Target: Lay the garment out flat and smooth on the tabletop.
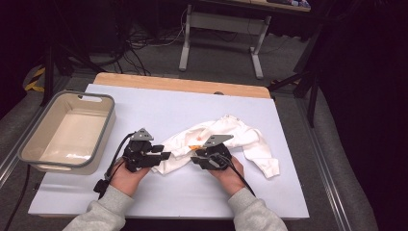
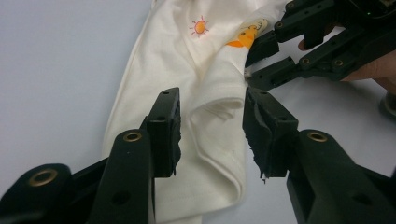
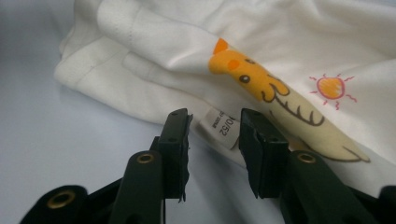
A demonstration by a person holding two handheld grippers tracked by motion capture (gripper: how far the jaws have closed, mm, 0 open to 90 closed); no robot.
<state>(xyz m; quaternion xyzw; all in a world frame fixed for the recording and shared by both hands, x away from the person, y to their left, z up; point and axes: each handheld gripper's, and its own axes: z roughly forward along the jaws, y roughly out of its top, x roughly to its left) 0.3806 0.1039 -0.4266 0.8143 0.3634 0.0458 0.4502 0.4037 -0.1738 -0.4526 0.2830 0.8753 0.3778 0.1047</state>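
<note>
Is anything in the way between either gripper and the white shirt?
Nothing visible is. The left gripper has a fold of the white shirt between its open jaws, and the right gripper straddles the shirt's label. The table around them is bare.

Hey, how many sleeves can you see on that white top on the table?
1. One sleeve with a ribbed cuff sticks out at the right end of the white top, past the right gripper. Another may be hidden in the bunched folds.
</note>
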